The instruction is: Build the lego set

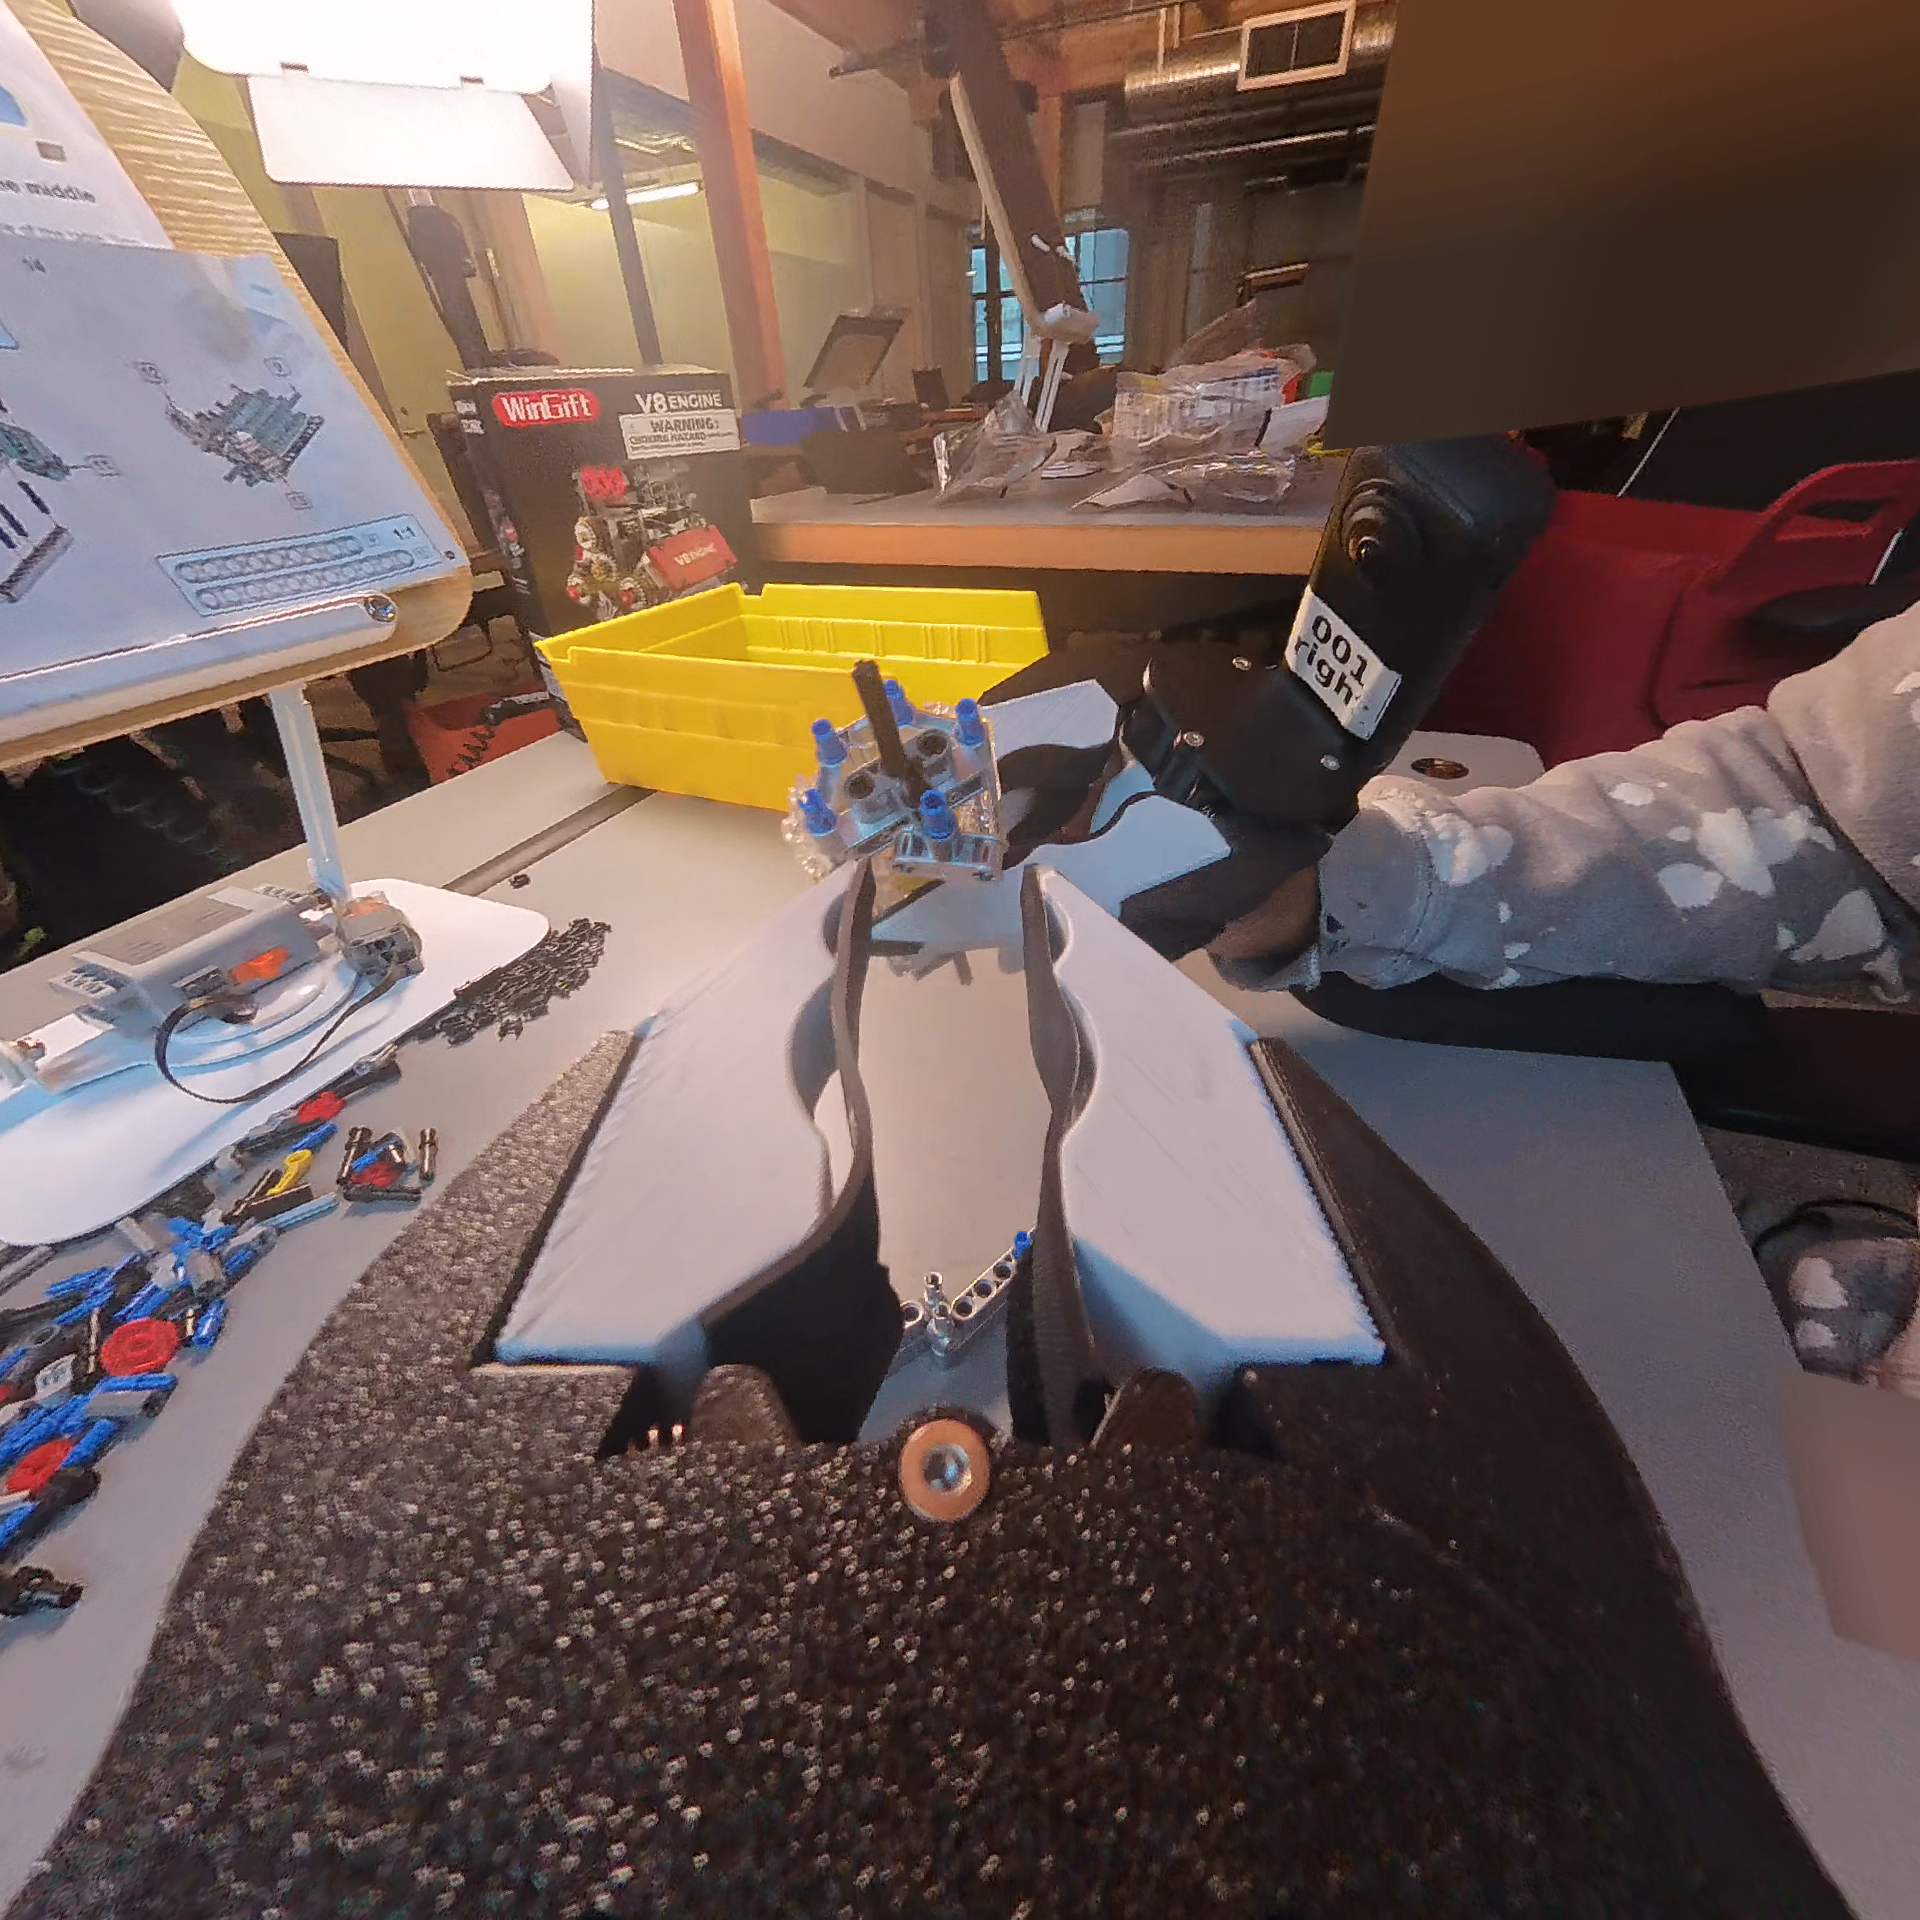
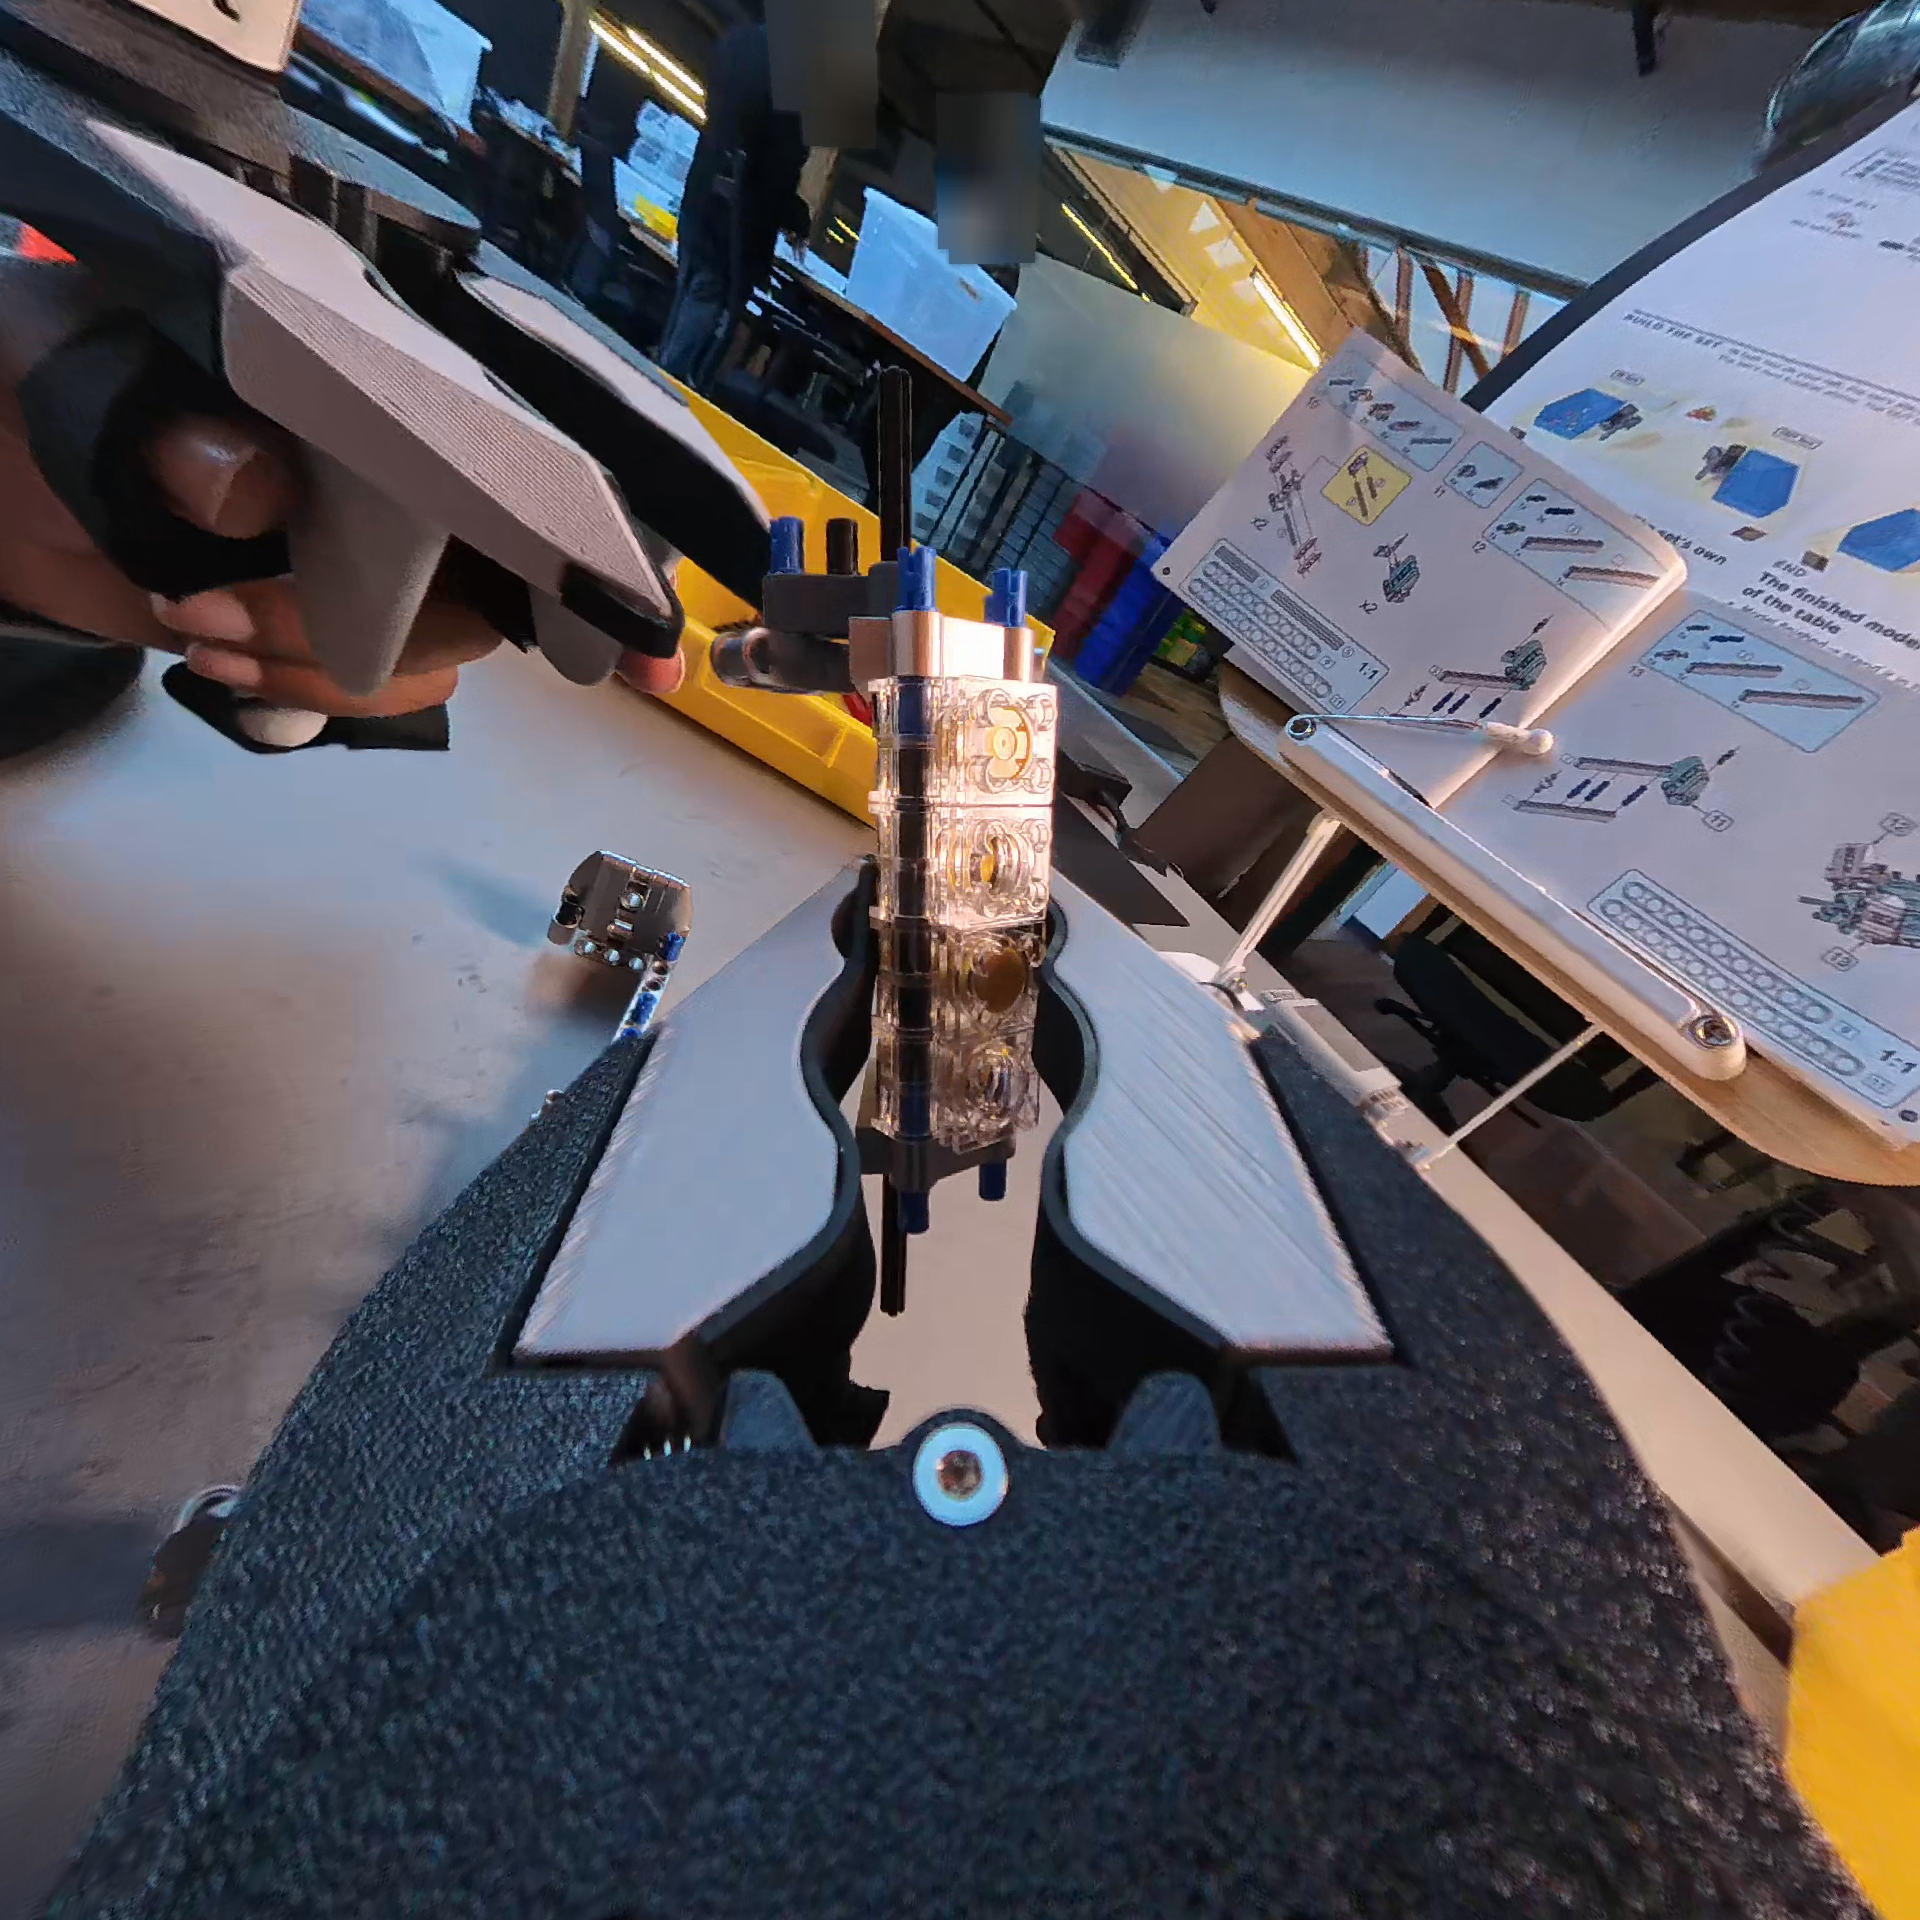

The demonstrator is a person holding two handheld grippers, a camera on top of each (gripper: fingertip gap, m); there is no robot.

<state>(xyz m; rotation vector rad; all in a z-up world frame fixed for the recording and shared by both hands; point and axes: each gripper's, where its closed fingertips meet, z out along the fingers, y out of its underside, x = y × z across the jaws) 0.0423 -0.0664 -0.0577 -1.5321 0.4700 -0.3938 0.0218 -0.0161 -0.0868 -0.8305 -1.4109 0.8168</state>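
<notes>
Meanwhile, a half-built clear brick block is held up between two grippers over a grey worktop.

From the left wrist view, the left gripper (image 1: 943, 888) has its fingers narrowly apart, tips flanking the lower edge of the clear-and-silver brick block with blue pins and a black axle (image 1: 902, 784); whether they pinch it I cannot tell. Loose blue, black and red pins (image 1: 104, 1340) lie unused along the left edge of the grey worktop (image 1: 1507, 1195), beside a grey battery box with motor (image 1: 208, 956). A yellow plastic bin (image 1: 665, 675) sits at the far edge, under an open instruction booklet on a wooden stand (image 1: 208, 447). From the right wrist view, the right gripper (image 2: 956, 904) is clamped on the block, holding it upright above the worktop; a small grey brick sub-assembly (image 2: 623, 914) lies apart, unattached. Around us are workshop benches and timber beams.
</notes>
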